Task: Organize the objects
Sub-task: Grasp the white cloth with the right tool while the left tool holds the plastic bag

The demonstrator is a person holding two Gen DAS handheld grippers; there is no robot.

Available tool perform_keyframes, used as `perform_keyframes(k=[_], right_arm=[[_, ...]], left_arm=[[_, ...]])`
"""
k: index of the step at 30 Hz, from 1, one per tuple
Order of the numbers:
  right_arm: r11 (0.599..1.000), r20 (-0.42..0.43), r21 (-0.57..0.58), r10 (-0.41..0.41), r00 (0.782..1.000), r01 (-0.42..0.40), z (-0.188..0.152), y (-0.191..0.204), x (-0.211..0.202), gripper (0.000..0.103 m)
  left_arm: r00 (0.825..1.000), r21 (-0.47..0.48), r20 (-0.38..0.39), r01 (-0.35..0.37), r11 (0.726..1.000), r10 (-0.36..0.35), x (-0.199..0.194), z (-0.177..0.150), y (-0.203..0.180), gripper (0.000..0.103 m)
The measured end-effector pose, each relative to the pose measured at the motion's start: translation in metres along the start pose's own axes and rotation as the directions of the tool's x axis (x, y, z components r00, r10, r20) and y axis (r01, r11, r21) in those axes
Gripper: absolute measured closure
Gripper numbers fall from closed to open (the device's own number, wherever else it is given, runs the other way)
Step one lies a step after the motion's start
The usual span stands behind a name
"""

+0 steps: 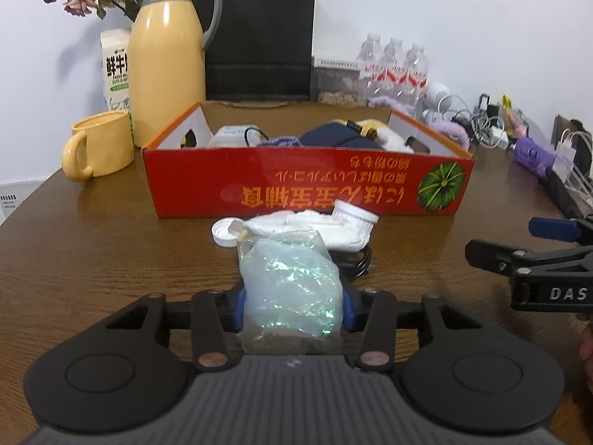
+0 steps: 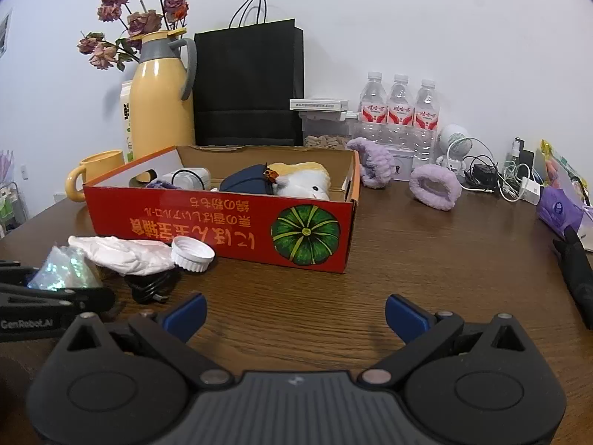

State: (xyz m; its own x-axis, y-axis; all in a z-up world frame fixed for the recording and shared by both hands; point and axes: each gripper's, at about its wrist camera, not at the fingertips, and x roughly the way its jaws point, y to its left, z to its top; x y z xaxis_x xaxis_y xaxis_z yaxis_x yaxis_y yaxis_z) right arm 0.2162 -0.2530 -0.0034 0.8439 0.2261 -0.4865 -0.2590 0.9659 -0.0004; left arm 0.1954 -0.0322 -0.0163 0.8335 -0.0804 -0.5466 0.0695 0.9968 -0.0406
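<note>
Left wrist view: the left gripper [image 1: 292, 298] clamps the shiny plastic bag [image 1: 291, 289] on the table [image 1: 111, 252], ready for transfer into the red box [image 1: 307, 181].

Right wrist view: the right gripper [image 2: 295, 313] hovers apart, empty, clear of the bag.

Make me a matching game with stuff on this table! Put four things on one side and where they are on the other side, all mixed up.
Things:
1. shiny plastic bag
2. white plush toy
3. yellow mug
4. white bottle cap

Places:
A. inside the red box
B. on the table in front of the red box, beside the white cloth
C. between the blue pads of the left gripper
D. beside the yellow thermos jug, left of the box

Right pairs: 1-C, 2-A, 3-D, 4-B
</note>
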Motion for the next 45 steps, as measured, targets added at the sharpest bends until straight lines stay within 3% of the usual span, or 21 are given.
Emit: perform_keyframes(k=[12, 20, 29, 35, 38, 41, 44, 45], right_arm=[[0.999, -0.012, 0.025, -0.027, 1.000, 0.027, -0.001, -0.003, 0.001, 0.000], [1.000, -0.026, 0.015, -0.020, 0.999, 0.020, -0.003, 0.007, -0.002, 0.000], [0.997, -0.038, -0.033, 0.064, 0.997, -0.066, -0.001, 0.046, 0.001, 0.000], [0.983, -0.026, -0.119, 0.136, 0.990, -0.138, 0.009, 0.084, 0.009, 0.000], [0.974, -0.005, -0.180, 0.137, 0.991, -0.136, 0.015, 0.102, 0.016, 0.002], [0.964, 0.009, -0.233, 0.133, 0.991, -0.127, 0.022, 0.114, 0.025, 0.013], [0.954, 0.012, -0.263, 0.155, 0.988, -0.146, 0.029, 0.122, 0.034, 0.033], [0.950, 0.012, -0.271, 0.162, 0.987, -0.152, 0.030, 0.124, 0.036, 0.047]], left_arm=[[0.997, -0.068, 0.065, -0.030, 0.997, 0.034, -0.019, -0.003, 0.018, 0.057], [0.990, -0.116, 0.102, -0.082, 0.990, 0.094, -0.033, -0.007, 0.048, 0.057], [0.983, -0.151, 0.104, -0.133, 0.980, 0.149, -0.035, -0.006, 0.085, 0.057], [0.984, -0.190, 0.093, -0.133, 0.973, 0.152, -0.035, -0.005, 0.107, 0.057], [0.984, -0.201, 0.096, -0.125, 0.971, 0.147, -0.036, -0.005, 0.112, 0.057], [0.986, -0.204, 0.099, -0.113, 0.973, 0.135, -0.037, -0.006, 0.114, 0.057], [0.987, -0.203, 0.098, -0.103, 0.974, 0.125, -0.037, -0.006, 0.113, 0.057], [0.988, -0.204, 0.097, -0.101, 0.974, 0.123, -0.037, -0.006, 0.113, 0.057]])
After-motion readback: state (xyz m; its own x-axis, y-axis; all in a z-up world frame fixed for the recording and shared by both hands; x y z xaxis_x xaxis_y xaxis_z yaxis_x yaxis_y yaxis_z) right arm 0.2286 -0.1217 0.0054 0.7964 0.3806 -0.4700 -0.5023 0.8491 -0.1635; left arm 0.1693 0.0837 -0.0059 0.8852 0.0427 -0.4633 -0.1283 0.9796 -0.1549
